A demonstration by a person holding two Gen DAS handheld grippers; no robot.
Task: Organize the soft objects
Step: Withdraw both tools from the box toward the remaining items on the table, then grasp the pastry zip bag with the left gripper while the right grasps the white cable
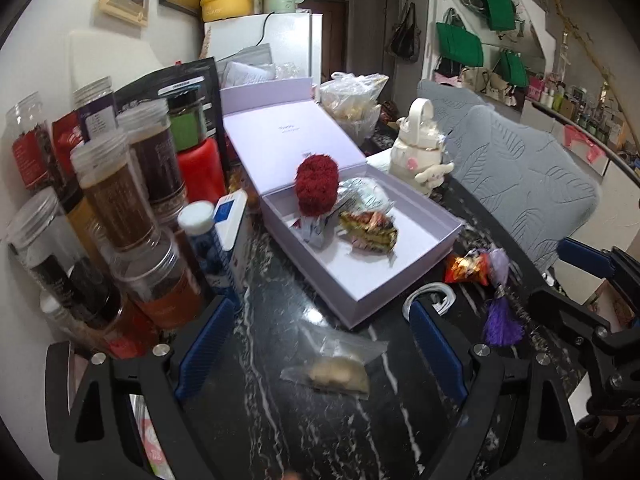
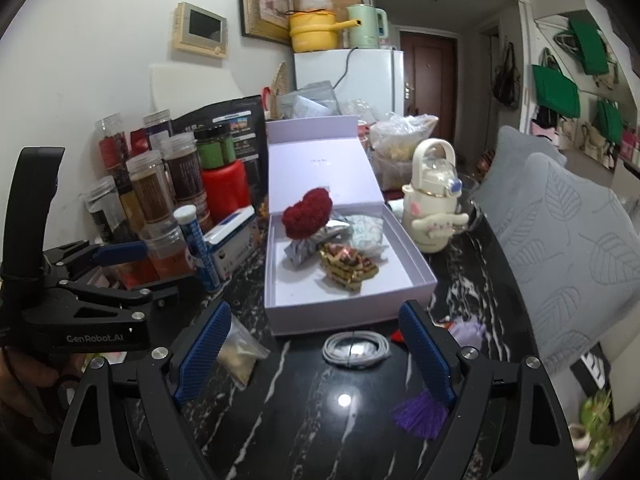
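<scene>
Open lilac cardboard box (image 2: pixel 420 276) before me holds a fuzzy red plush (image 2: pixel 307 213), silver foil packet (image 2: pixel 310 245) and gold-wrapped bundle (image 2: pixel 347 267), all touching.

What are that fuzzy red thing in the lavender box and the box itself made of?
The red thing looks like yarn or plush: shaggy, matte, with a tufted outline. The box appears to be rigid paperboard with a smooth matte lavender covering; its walls are thick and square-edged, and its lid stands open flat. Neither can be confirmed by look alone.

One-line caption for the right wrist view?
Open right gripper hovers over a coiled white cable before the open lilac box holding a red plush and packets.
</scene>
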